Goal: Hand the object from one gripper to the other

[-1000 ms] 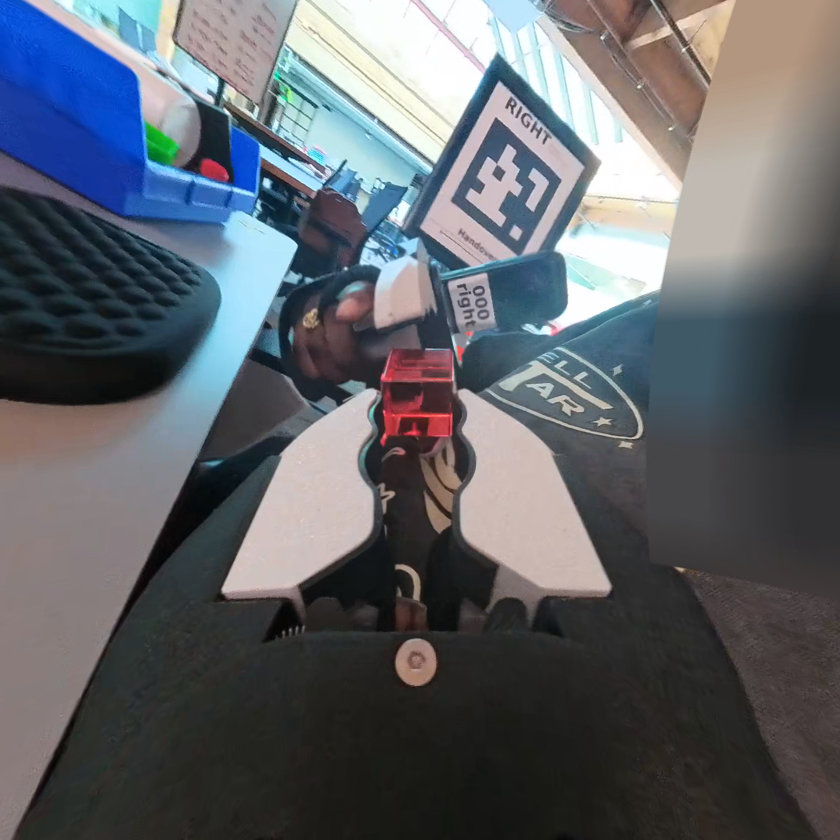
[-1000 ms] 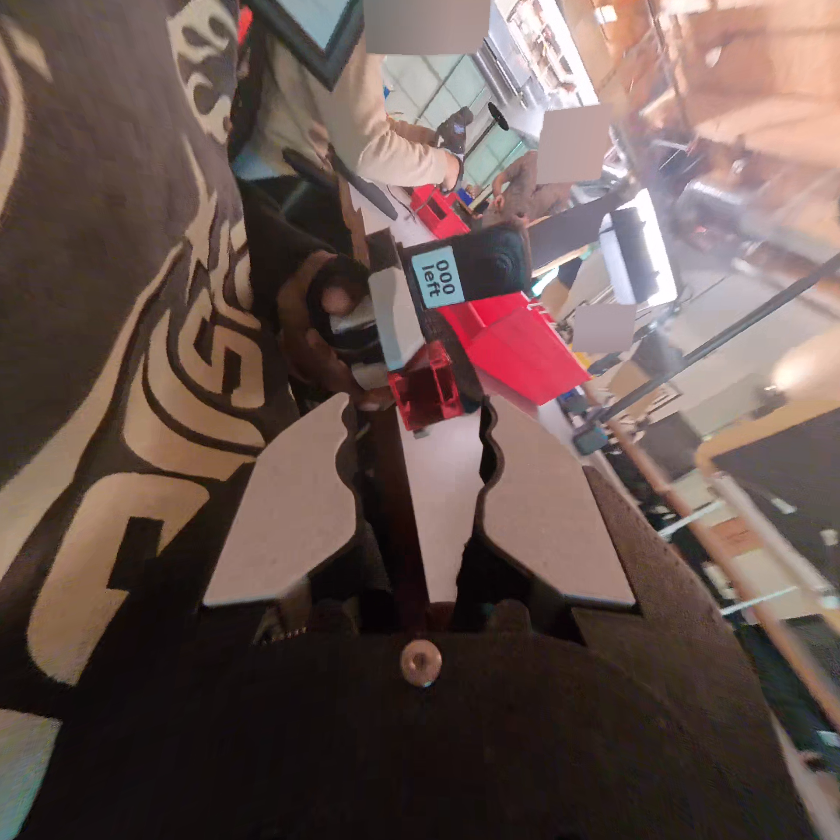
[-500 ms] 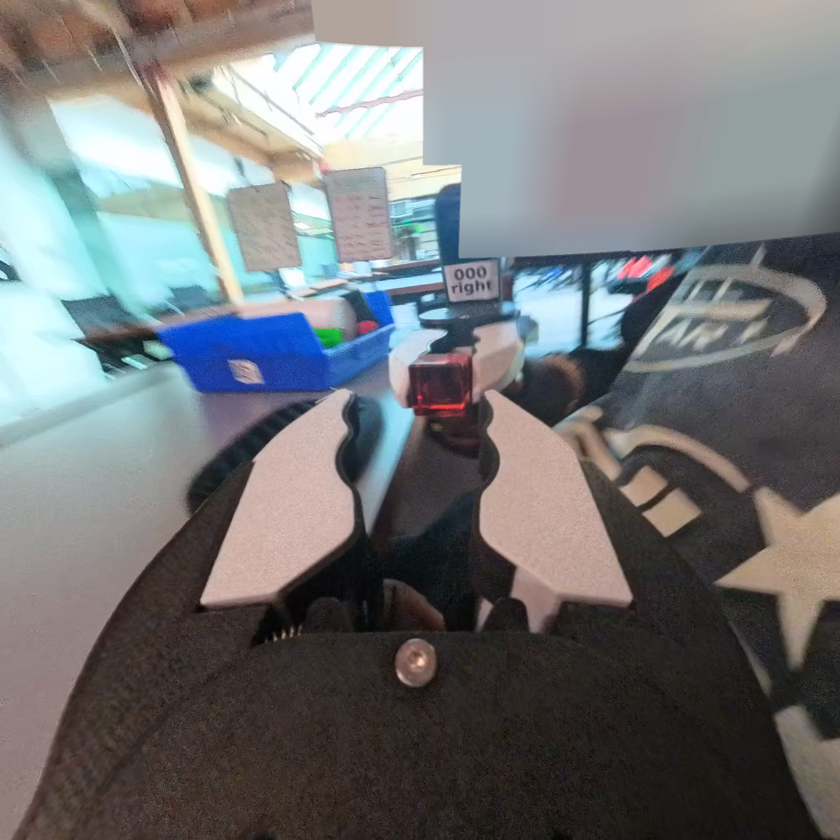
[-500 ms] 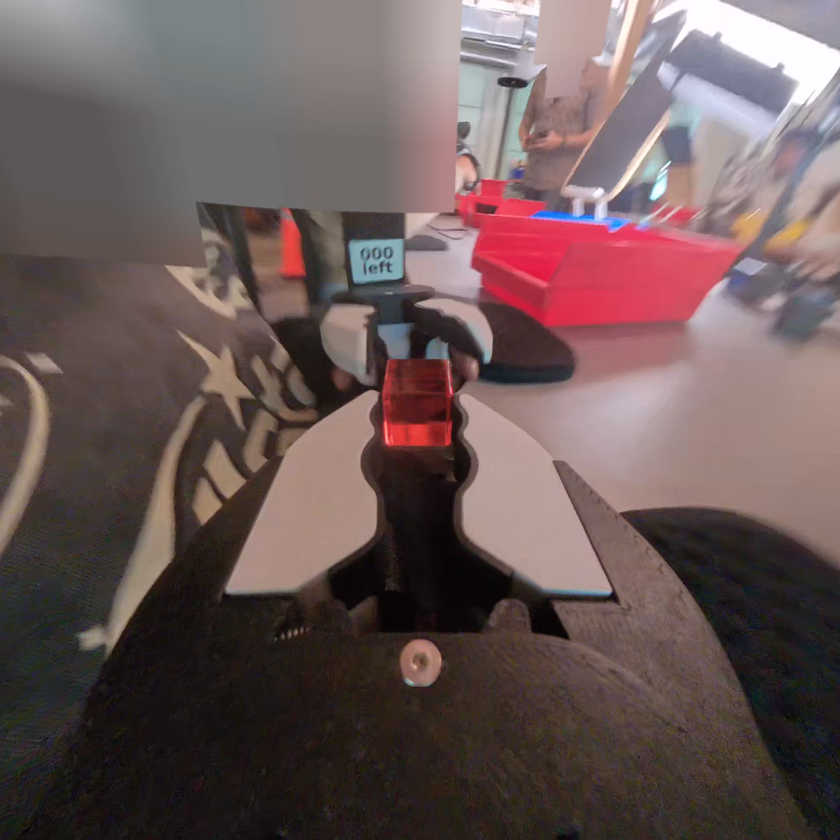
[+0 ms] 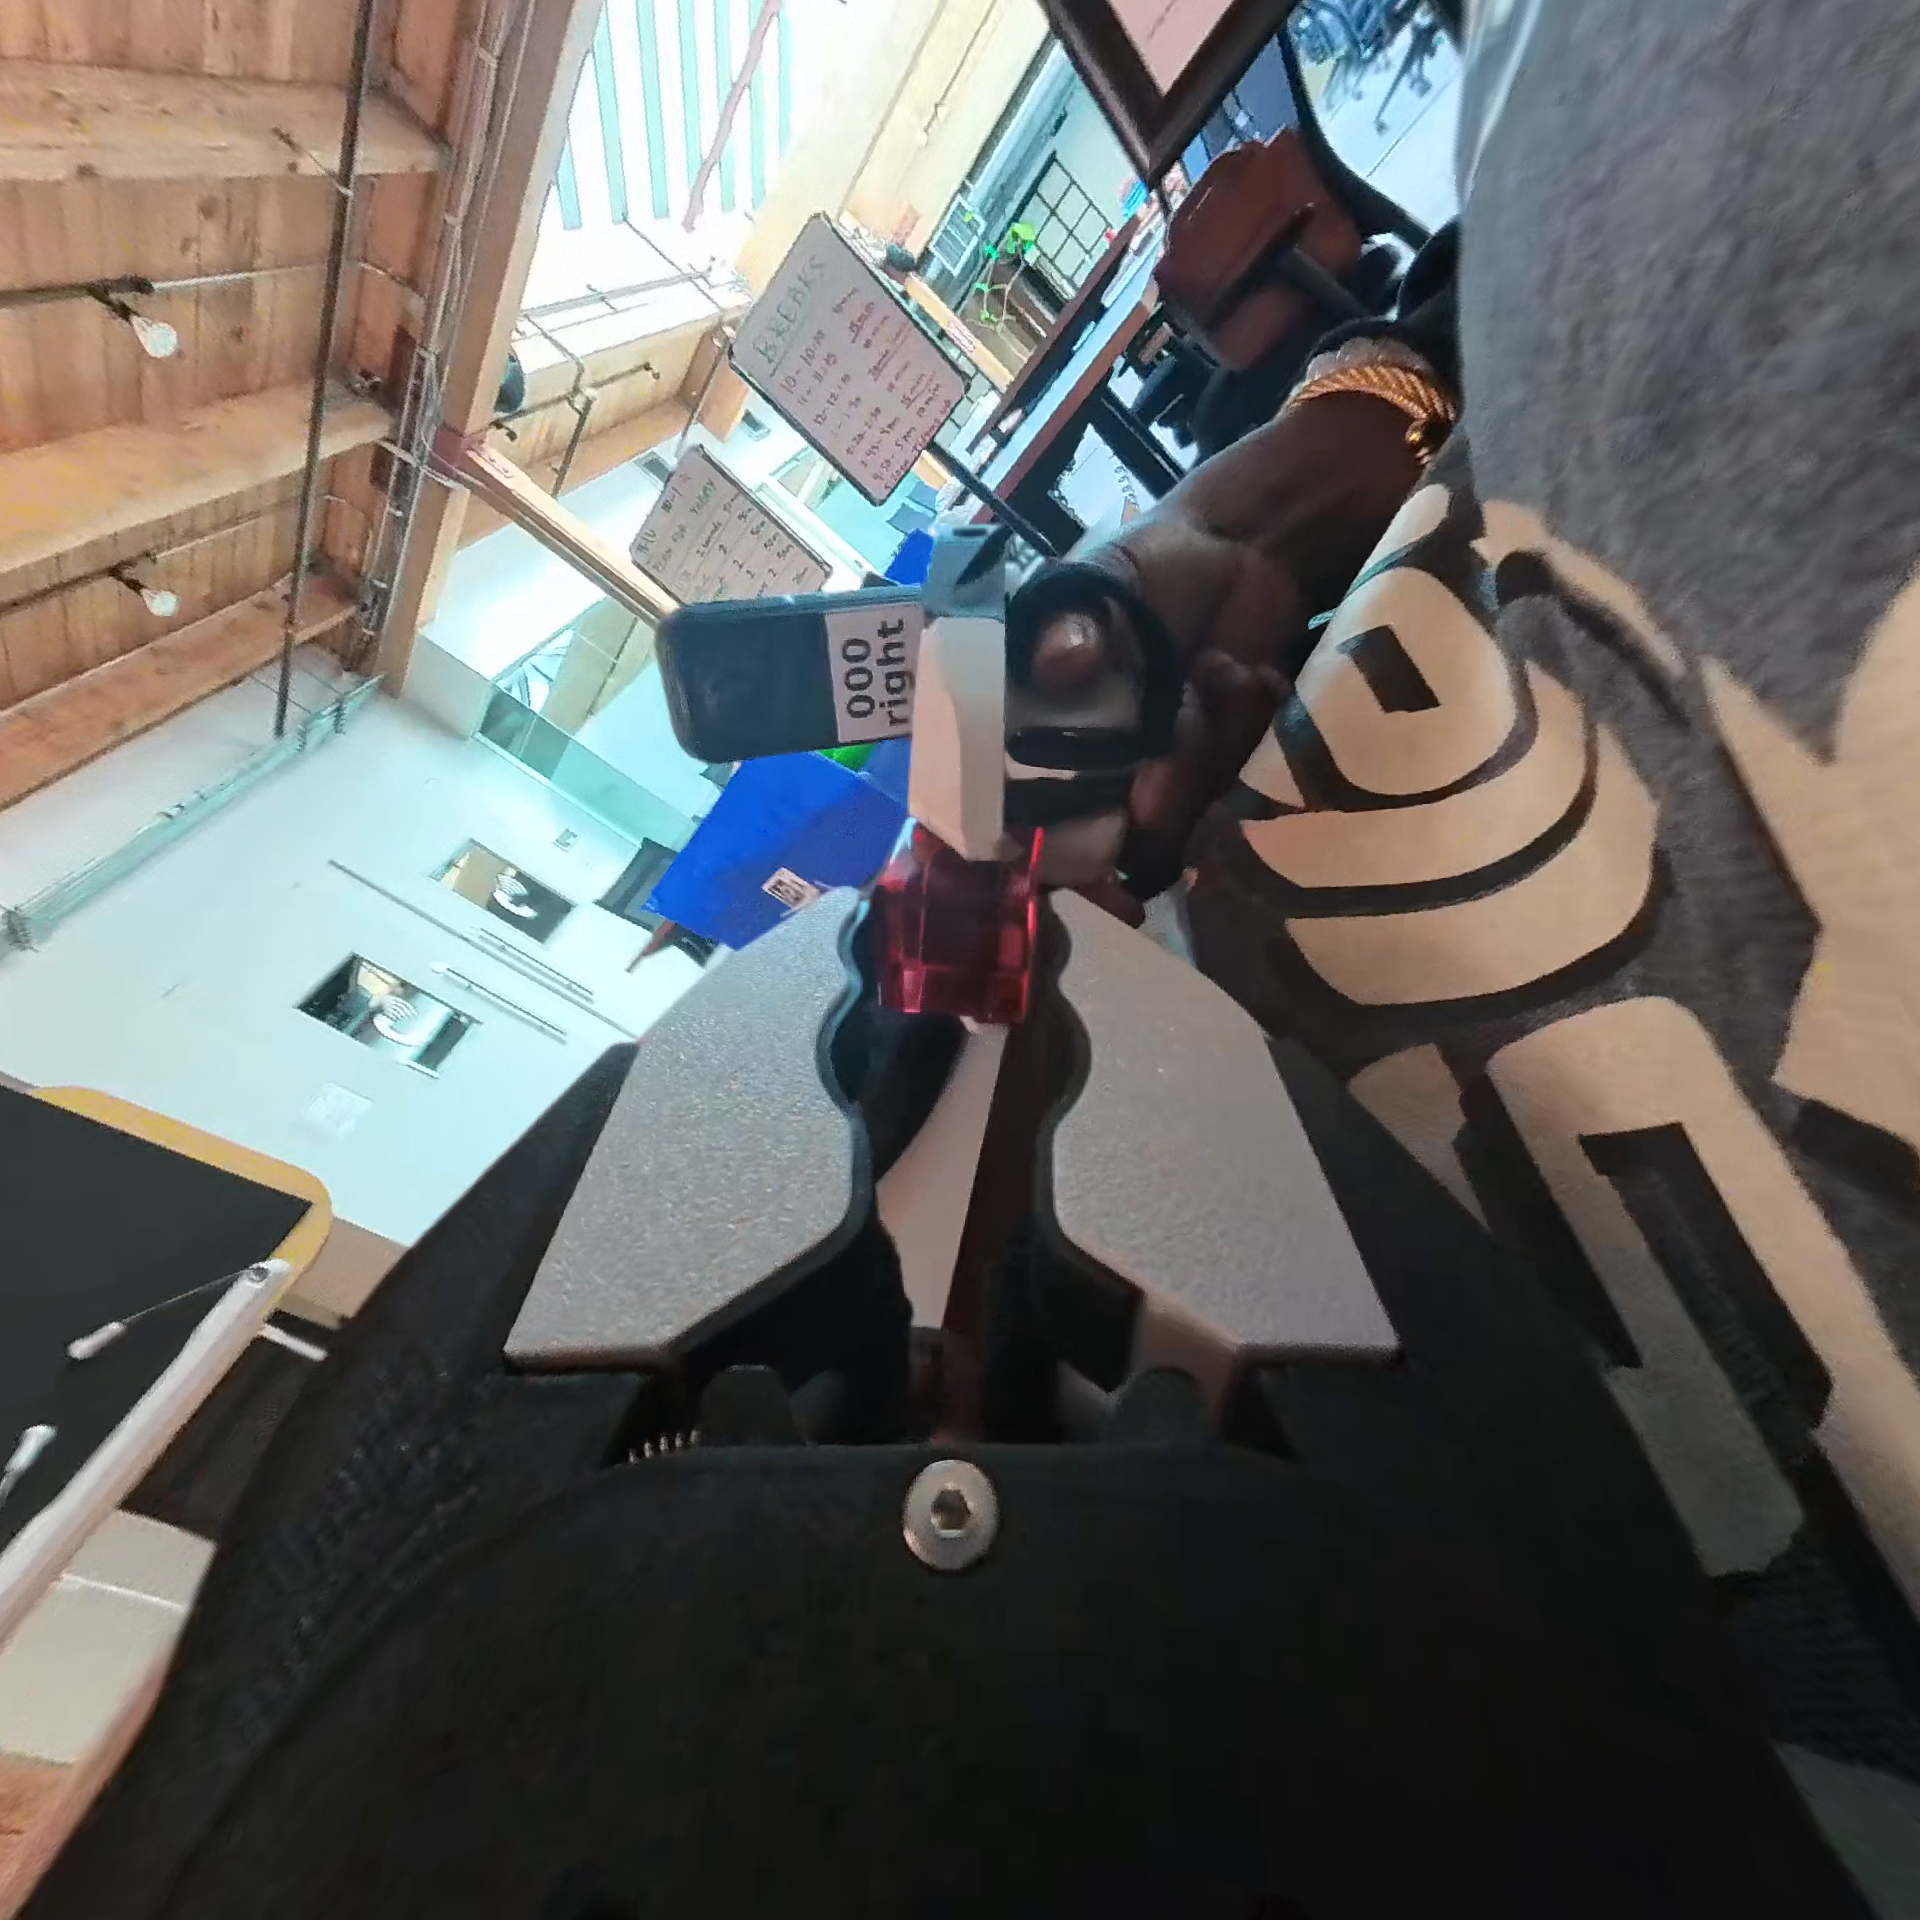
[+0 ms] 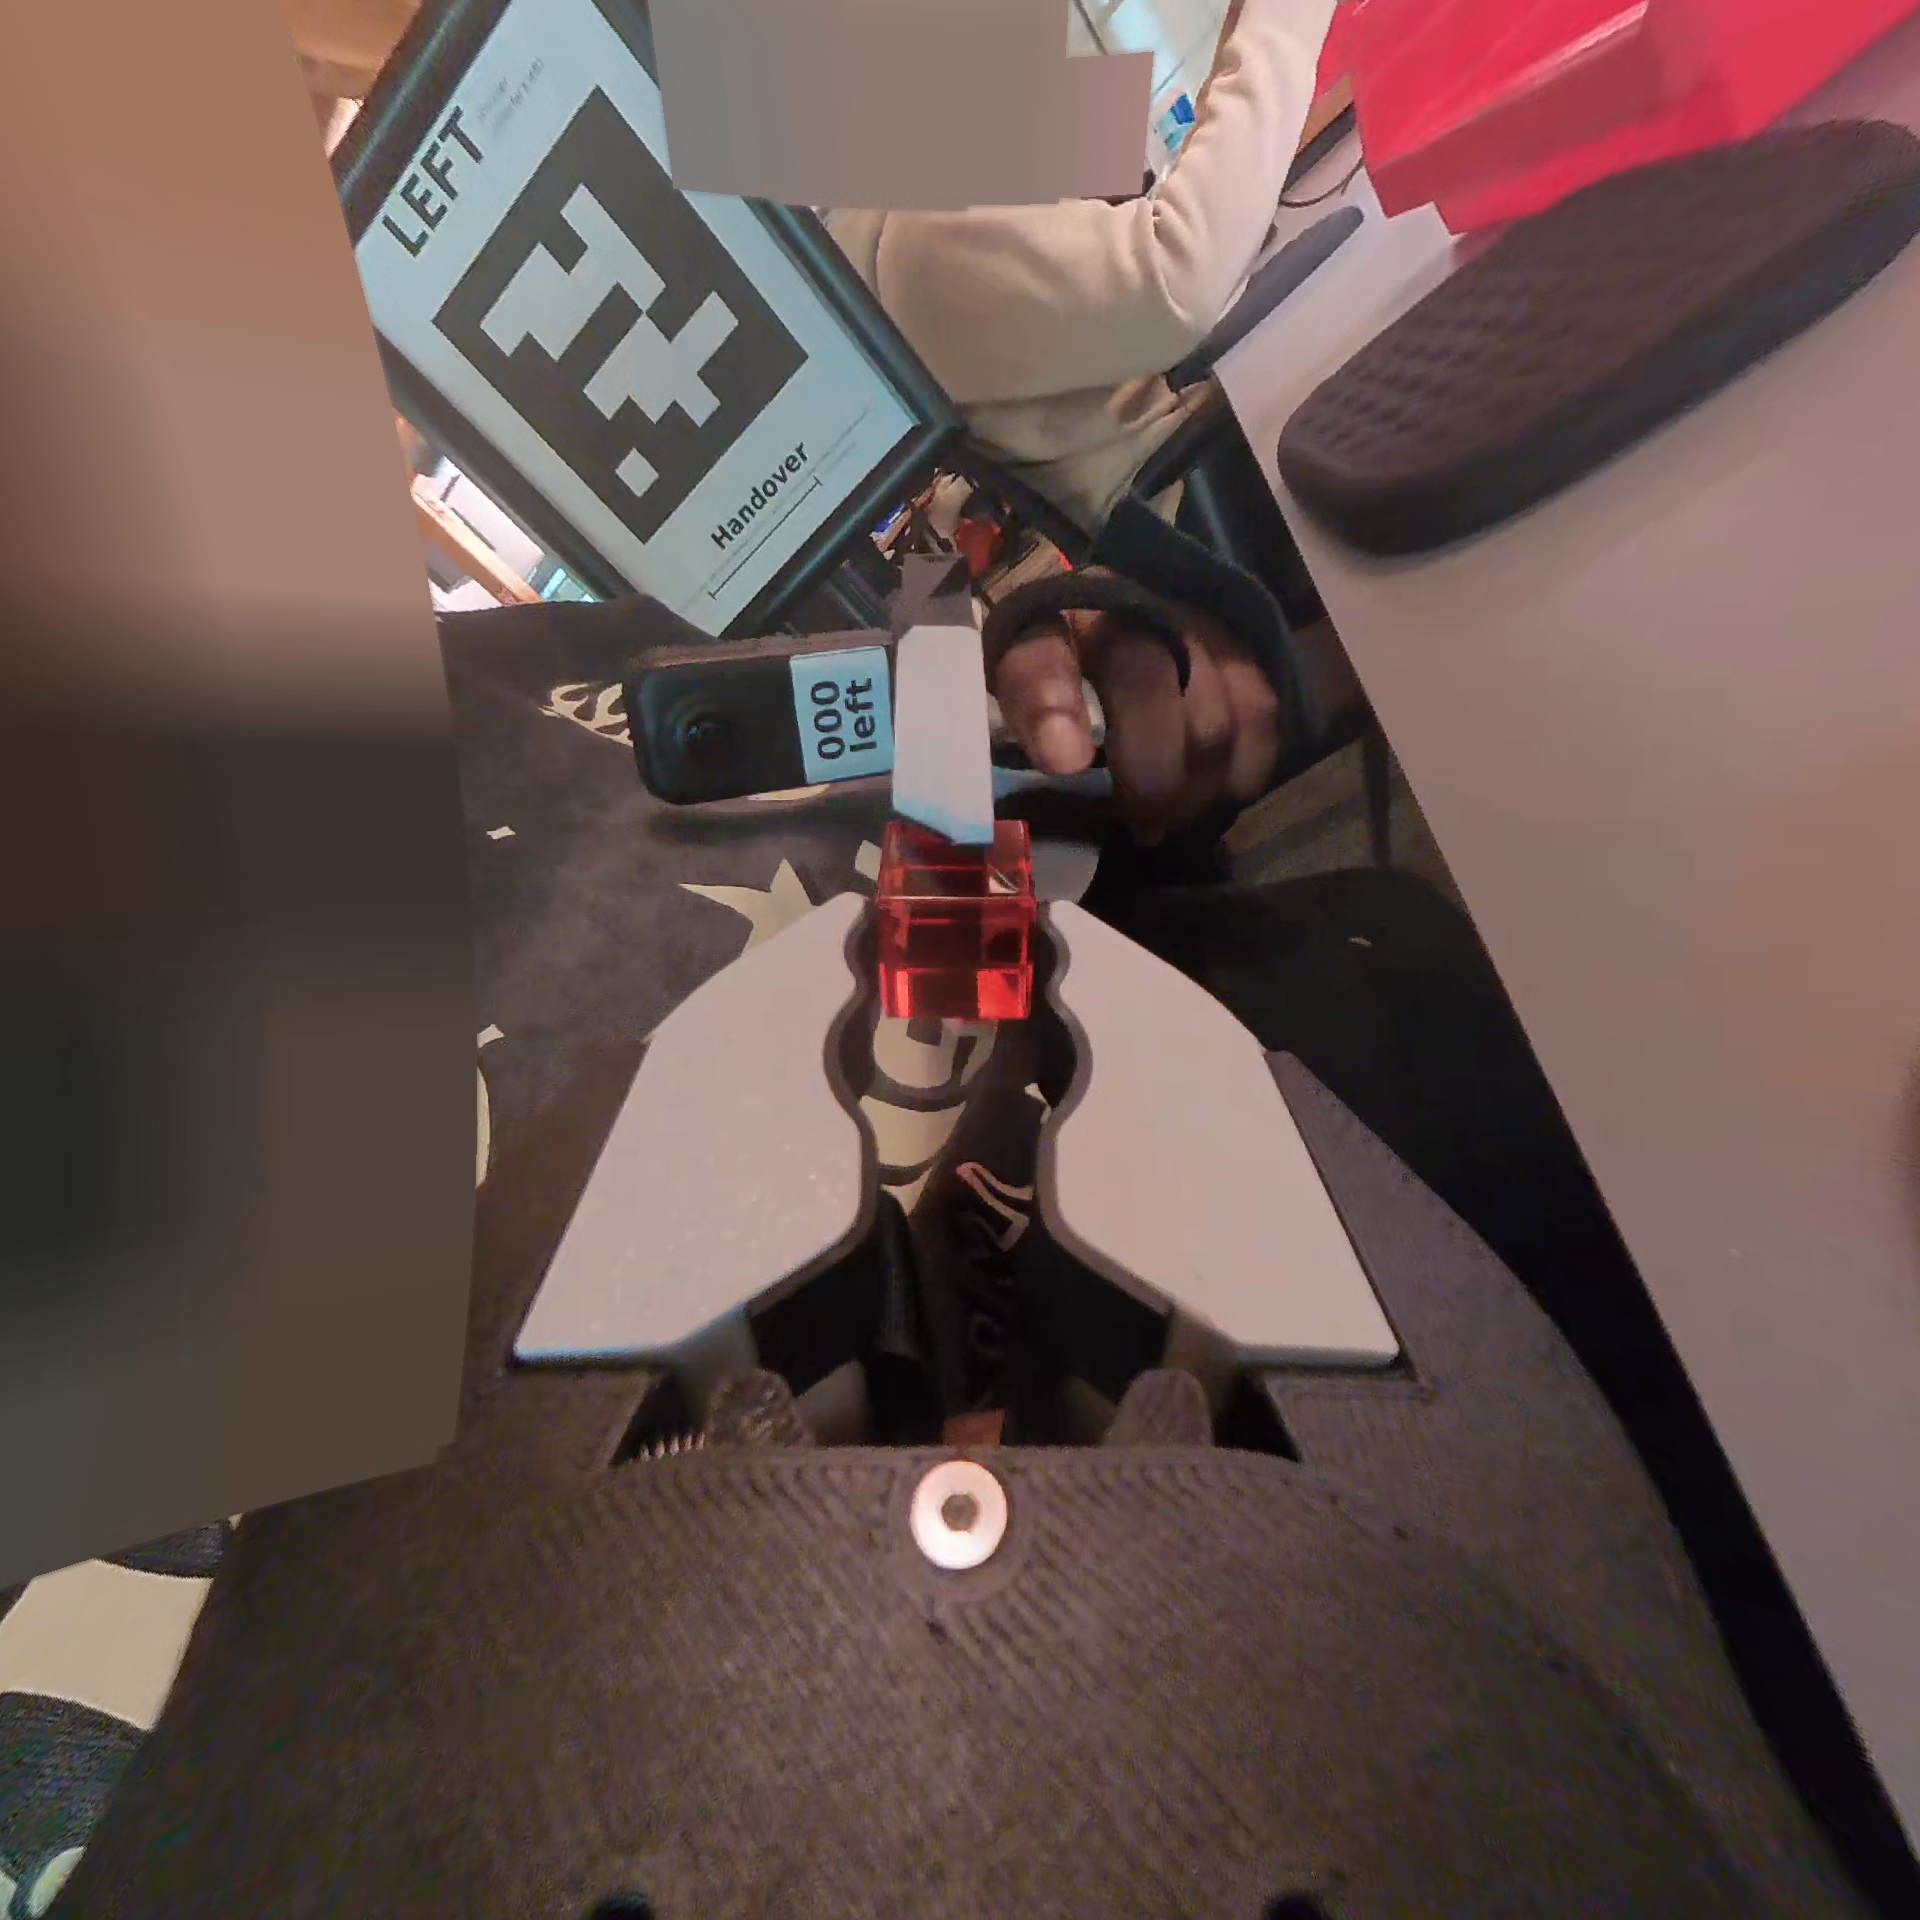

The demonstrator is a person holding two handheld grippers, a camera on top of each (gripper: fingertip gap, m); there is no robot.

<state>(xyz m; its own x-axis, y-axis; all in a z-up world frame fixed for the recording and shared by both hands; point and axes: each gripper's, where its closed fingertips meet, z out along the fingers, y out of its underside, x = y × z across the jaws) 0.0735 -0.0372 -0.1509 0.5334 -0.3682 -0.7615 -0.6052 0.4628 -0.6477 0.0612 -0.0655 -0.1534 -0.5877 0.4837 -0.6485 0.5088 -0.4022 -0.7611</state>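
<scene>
A clear red cube (image 5: 956, 951) sits between both grippers in mid-air, in front of the person's dark printed shirt (image 5: 1558, 831). My left gripper (image 5: 951, 920) is closed on the cube's sides at its fingertips. My right gripper (image 6: 954, 920) is also closed on the cube (image 6: 956, 956), which touches both pads. The two grippers face each other, turned a quarter turn apart. In the left wrist view a white finger (image 5: 961, 748) of the right gripper overlaps the cube's far end. In the right wrist view a finger (image 6: 940, 727) of the left gripper does the same.
A grey table (image 6: 1662, 935) runs along the right, with a black textured pad (image 6: 1610, 343) and a red bin (image 6: 1558, 94) on it. A framed marker card (image 6: 623, 343) stands behind the left gripper. A blue bin (image 5: 769, 842) lies beyond. A person in a cream sleeve (image 6: 1039, 291) sits behind. Left and right tips are no more than a few centimetres apart.
One second ago only the left gripper held the cube. Half a second ago the right held it and the left stood open. Now the left has closed on it too, and both grippers have rolled.
</scene>
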